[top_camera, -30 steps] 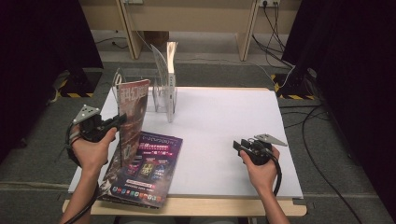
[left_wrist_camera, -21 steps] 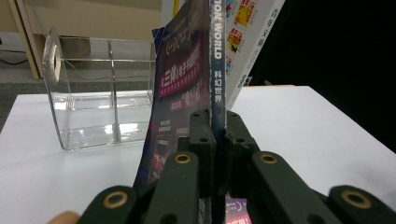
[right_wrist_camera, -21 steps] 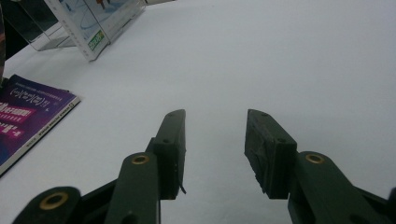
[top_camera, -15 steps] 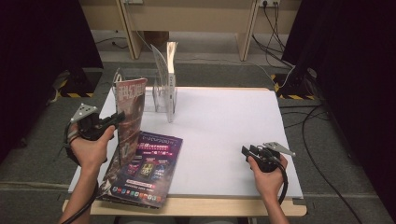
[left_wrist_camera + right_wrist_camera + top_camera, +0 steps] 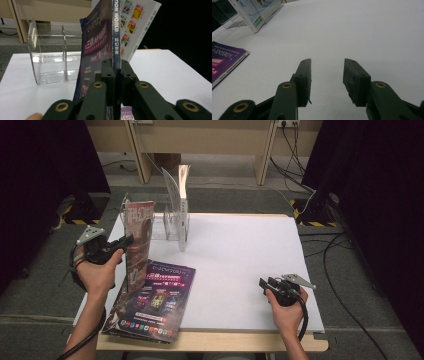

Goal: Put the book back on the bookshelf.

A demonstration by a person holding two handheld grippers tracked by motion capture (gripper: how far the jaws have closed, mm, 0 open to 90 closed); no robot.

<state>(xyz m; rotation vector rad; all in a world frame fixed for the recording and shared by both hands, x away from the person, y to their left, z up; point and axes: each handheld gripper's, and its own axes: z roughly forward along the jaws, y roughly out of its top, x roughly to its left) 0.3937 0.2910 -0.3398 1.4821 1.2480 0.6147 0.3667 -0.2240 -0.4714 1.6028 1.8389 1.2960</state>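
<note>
The left gripper is clamped on the spine of a magazine, which stands upright near the tabletop's left edge, just in front of the clear acrylic rack; in the left gripper view the jaws press flat on either side of that spine and the rack's dividers stand just beyond, to the left. A second magazine already stands in the rack's right-hand slot. The right gripper rests low over the tabletop's right front part, its jaws apart with nothing between them, as the right gripper view shows over bare white surface. A stack of magazines lies flat at the front left, its near corner overhanging the tabletop's front edge, directly below the held magazine. The whole middle and right of the white surface is open, from the rack across to the right edge. Beyond the far edge stand pale wooden furniture legs on a grey carpeted floor, with dark curtains to either side and cables trailing along the right.
</note>
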